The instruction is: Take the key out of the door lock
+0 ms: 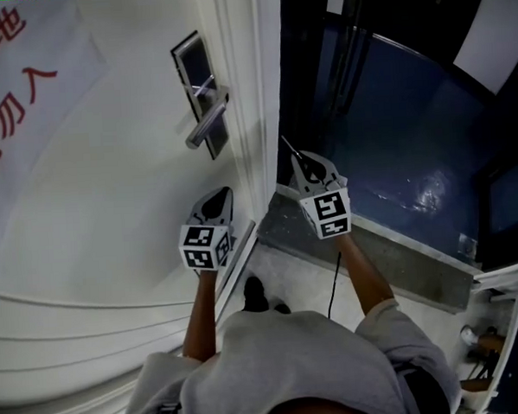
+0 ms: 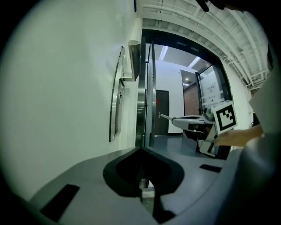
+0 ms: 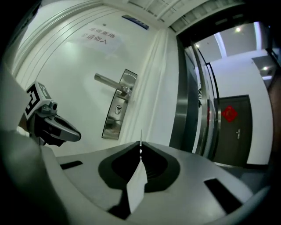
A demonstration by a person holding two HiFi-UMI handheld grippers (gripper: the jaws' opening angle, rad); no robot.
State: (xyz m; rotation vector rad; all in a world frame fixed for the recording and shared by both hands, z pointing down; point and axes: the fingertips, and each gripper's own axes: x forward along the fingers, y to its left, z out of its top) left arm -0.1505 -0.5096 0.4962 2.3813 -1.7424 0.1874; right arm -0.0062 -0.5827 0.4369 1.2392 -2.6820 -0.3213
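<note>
Key (image 3: 137,182): out of the lock, pinched edge-on in the right claw (image 1: 302,162); thin tip pokes out past the jaw tips, pointing up toward the door edge.
Key place: below and to the right of the lock plate (image 1: 203,92), past the door edge, over the open doorway; well apart from the plate.
Right claw: clenched on the key, jaws pressed on both flat sides; its marker cube (image 1: 326,214) sits behind the jaws, toward the person.
Left claw (image 1: 224,193): clenched, tips meet in a point, nothing seen between them; held below the lock plate, just beside the door face near its edge, not touching plate or handle.
Left marker cube (image 1: 205,245): behind the left claw, further below the lock plate.
Lock plate: silver, upright on the white door (image 1: 112,209), close to the door's free edge.
Keyhole (image 3: 117,108): round cylinder on the plate, below the handle, empty.
Handle (image 1: 207,122): silver lever, mounted on the upper part of the lock plate, sticking out toward the hinge side.
Red characters (image 1: 10,76): on the door face, well to the left of the lock plate.
Door state: open, dark blue floor (image 1: 394,134) shows to the right of the lock plate beyond the edge.
Threshold (image 1: 374,248): grey strip, below and right of the lock plate, under the right claw.
Person (image 1: 285,365): grey top, both forearms stretched up toward the lock plate.
</note>
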